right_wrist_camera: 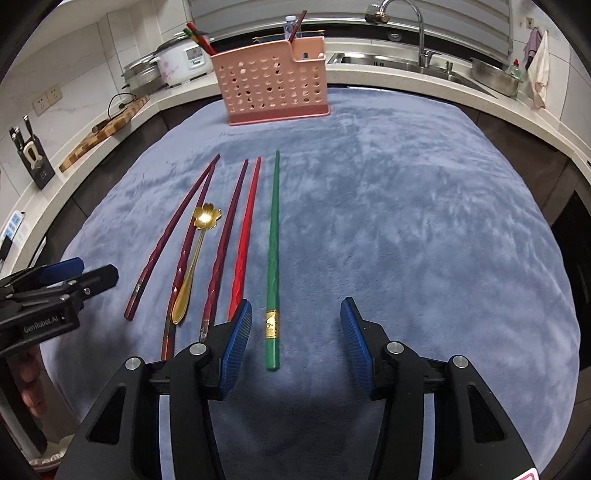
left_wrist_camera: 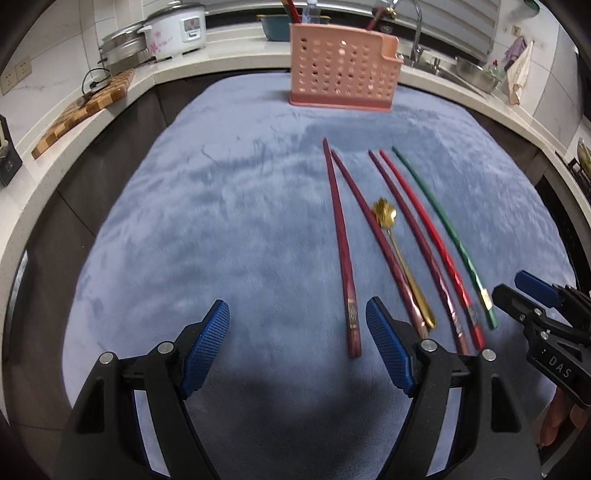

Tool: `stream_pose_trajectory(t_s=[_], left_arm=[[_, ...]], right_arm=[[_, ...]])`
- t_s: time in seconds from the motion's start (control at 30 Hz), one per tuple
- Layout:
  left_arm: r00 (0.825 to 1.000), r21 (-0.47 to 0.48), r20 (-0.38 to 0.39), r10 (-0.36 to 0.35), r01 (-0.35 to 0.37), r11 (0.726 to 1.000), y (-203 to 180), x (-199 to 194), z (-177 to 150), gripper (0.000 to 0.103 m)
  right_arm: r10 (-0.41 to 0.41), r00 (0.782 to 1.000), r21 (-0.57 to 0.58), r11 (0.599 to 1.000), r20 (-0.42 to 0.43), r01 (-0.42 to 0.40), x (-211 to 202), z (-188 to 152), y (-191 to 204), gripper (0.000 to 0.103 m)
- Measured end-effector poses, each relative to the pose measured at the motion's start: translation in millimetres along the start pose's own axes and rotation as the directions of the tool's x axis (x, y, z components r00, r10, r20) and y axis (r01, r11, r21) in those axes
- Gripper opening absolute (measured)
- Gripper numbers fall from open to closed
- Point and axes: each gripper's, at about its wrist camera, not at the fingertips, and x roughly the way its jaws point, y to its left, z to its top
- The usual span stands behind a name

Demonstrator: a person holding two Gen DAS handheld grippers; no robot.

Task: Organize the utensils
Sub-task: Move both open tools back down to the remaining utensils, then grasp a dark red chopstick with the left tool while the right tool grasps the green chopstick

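Note:
Several chopsticks lie side by side on a blue cloth [left_wrist_camera: 221, 221]: dark red ones [left_wrist_camera: 341, 251], a bright red one [right_wrist_camera: 245, 236] and a green one [right_wrist_camera: 273, 258]. A gold flower-headed spoon [right_wrist_camera: 194, 258] lies among them. A pink perforated utensil holder [left_wrist_camera: 341, 72] stands at the far edge, holding some chopsticks; it also shows in the right wrist view [right_wrist_camera: 273, 83]. My left gripper [left_wrist_camera: 297, 325] is open and empty, its right finger beside the leftmost chopstick's near end. My right gripper [right_wrist_camera: 295, 325] is open and empty, the green chopstick's near end between its fingers.
A kitchen counter wraps around the table, with a rice cooker [left_wrist_camera: 175, 29], a wooden cutting board [left_wrist_camera: 85, 110], a knife block [right_wrist_camera: 33, 158] and a sink with faucet [right_wrist_camera: 421, 44]. The cloth [right_wrist_camera: 424, 221] right of the green chopstick is bare.

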Motion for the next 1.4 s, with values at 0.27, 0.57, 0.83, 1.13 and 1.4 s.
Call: stream_pose_trajectory(t_s=[0.27, 0.57, 0.83, 1.13, 1.4], left_arm=[[1.000, 0.034, -0.023, 0.004, -0.003, 0.999, -10, 12, -10, 0.069], [0.999, 0.026, -0.045, 0.004, -0.003, 1.000, -9, 23, -12, 0.063], [0.999, 0.046, -0.038, 0.001, 0.000, 0.999, -14, 26, -8, 0.048], [0.999, 0.044, -0.043, -0.012, 0.014, 0.999, -12, 25, -7, 0.024], [0.999, 0.014, -0.049, -0.022, 0.023, 1.000, -5, 22, -5, 0.009]], right_arm=[[-0.002, 1.000, -0.013, 1.000, -0.030, 0.001, 10, -7, 5, 0.033], [-0.005, 0.999, -0.008, 1.000, -0.037, 0.005, 16, -8, 2, 0.026], [0.006, 0.999, -0.011, 1.000, -0.038, -0.006, 17, -8, 2, 0.019], [0.000, 0.999, -0.013, 1.000, -0.034, -0.001, 17, -9, 1, 0.009], [0.006, 1.000, -0.006, 1.000, -0.028, -0.006, 12, -8, -2, 0.008]])
